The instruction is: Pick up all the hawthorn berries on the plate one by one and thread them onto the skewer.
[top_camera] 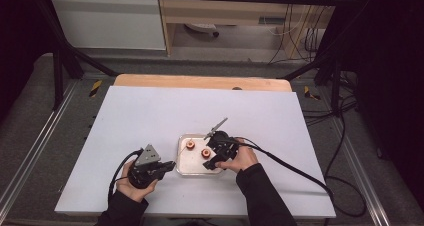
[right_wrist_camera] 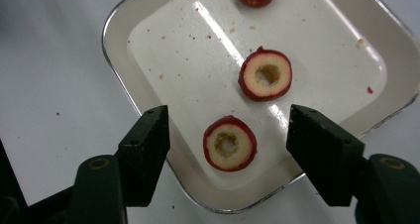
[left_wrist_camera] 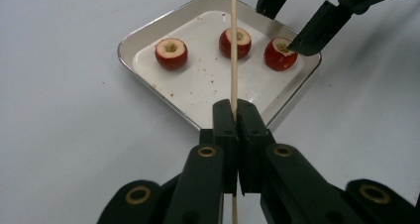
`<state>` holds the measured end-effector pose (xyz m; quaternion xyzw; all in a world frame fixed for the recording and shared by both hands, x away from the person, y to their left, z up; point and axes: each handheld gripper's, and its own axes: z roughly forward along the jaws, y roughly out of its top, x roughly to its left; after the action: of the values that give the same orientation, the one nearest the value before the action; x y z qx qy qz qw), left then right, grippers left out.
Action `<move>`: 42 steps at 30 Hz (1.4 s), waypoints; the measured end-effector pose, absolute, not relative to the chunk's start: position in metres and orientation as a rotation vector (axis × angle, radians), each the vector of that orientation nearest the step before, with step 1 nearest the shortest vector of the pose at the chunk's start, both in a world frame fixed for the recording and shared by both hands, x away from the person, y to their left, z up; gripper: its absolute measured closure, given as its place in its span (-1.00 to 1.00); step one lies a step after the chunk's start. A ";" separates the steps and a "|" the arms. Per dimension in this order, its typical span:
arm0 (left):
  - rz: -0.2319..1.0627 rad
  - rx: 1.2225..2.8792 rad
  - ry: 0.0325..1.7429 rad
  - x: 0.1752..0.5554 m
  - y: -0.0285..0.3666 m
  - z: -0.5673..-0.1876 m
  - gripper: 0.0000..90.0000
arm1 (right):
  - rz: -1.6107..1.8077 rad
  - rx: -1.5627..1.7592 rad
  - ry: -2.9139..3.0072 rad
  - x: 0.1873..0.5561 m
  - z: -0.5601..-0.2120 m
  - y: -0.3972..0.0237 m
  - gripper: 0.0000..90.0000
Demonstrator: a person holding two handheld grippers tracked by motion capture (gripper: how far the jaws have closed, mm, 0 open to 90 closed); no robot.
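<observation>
left claw (left_wrist_camera: 233, 116) is clamping the skewer (left_wrist_camera: 234, 45) upright over the tray (right_wrist_camera: 119, 30). right claw (right_wrist_camera: 228, 135) is straddling the nearest cored fruit (right_wrist_camera: 230, 143), jaws half open, not touching. next: close on it, lift, thread onto skewer.

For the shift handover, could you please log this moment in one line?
left gripper: shut on skewer | right gripper: open around nearest fruit piece | tray: three fruit pieces
</observation>
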<state>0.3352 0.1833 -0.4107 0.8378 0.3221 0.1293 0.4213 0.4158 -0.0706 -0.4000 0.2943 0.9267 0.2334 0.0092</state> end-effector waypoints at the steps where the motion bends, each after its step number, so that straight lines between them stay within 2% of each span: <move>1: 0.323 2.099 0.807 0.335 0.183 -0.411 0.96 | 0.707 0.922 2.905 0.416 -0.401 -0.070 -0.20; 7: 0.321 2.105 0.806 0.335 0.182 -0.413 0.96 | 0.632 0.926 2.925 0.417 -0.407 -0.069 0.04; 14: 0.323 2.106 0.808 0.336 0.182 -0.413 0.97 | 0.613 0.956 2.942 0.419 -0.411 -0.067 0.20; 24: 0.324 2.108 0.803 0.336 0.181 -0.413 0.97 | 0.596 0.956 2.956 0.419 -0.415 -0.065 0.33; 31: 0.328 2.100 0.804 0.335 0.182 -0.412 0.97 | 0.589 0.987 2.944 0.419 -0.415 -0.066 0.34; 42: 0.349 2.067 0.803 0.332 0.184 -0.408 0.97 | 0.883 1.164 2.800 0.413 -0.380 -0.083 0.35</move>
<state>0.3323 0.1838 -0.4080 0.8297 0.3223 0.1402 0.4337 0.4134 -0.0827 -0.3797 0.3685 0.8865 0.2797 -0.0082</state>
